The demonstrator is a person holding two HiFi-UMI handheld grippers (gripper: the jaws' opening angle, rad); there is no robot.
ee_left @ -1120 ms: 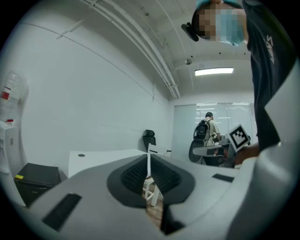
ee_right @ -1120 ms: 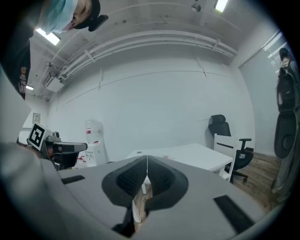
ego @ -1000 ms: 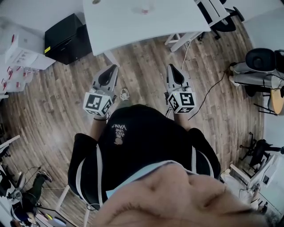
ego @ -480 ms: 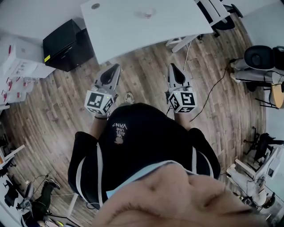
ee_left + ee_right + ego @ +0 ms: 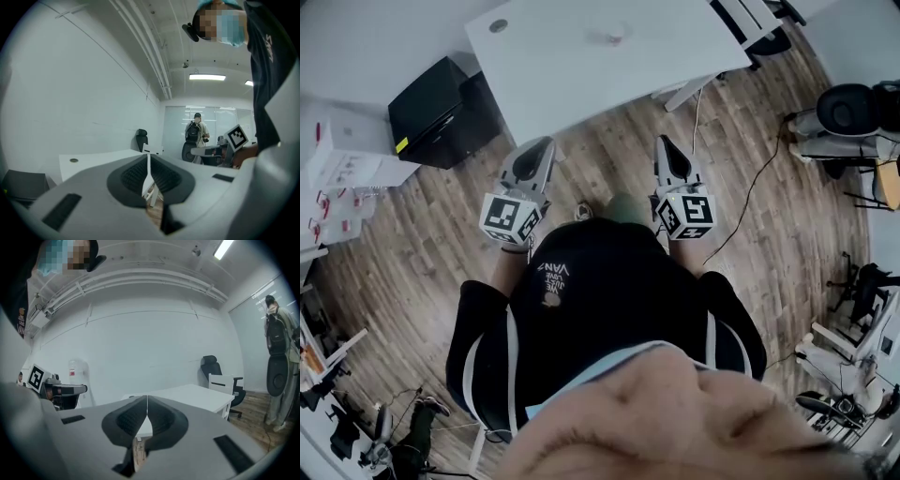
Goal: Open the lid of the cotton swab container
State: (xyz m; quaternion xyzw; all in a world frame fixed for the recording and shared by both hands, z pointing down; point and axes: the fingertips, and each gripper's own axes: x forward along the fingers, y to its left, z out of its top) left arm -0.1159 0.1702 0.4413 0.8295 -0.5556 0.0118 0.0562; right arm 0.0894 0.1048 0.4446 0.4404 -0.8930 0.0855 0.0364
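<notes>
left gripper (image 5: 542, 142) and right gripper (image 5: 662, 142), each with its jaws pressed fully together and nothing held between them; in both gripper views only a thin seam is seen between the ribbed pads. both grippers are held roughly level and side by side, apart from each other, over the wooden floor (image 5: 609, 159) on the near side of the white table (image 5: 572, 75); neither tip is over the table's near edge. the cotton swab container (image 5: 614, 35) is taken to be the small pale object standing alone on the table, toward its far side and well apart from both grippers. it lies ahead of the tips, between the lines along which the two point, and somewhat closer to the right gripper's line. its shape, its long axis and the way its lid opens are too small to be made out. a round cable hole (image 5: 498, 25) is seen near the table's far left corner, a black cabinet (image 5: 441, 94) on the floor beside the table's left end, and an office chair (image 5: 769, 42) beyond its right end. the lid is judged not yet touched; the coming move is judged to turn on a forward reach across the near edge, for which the right gripper is slightly better placed.
</notes>
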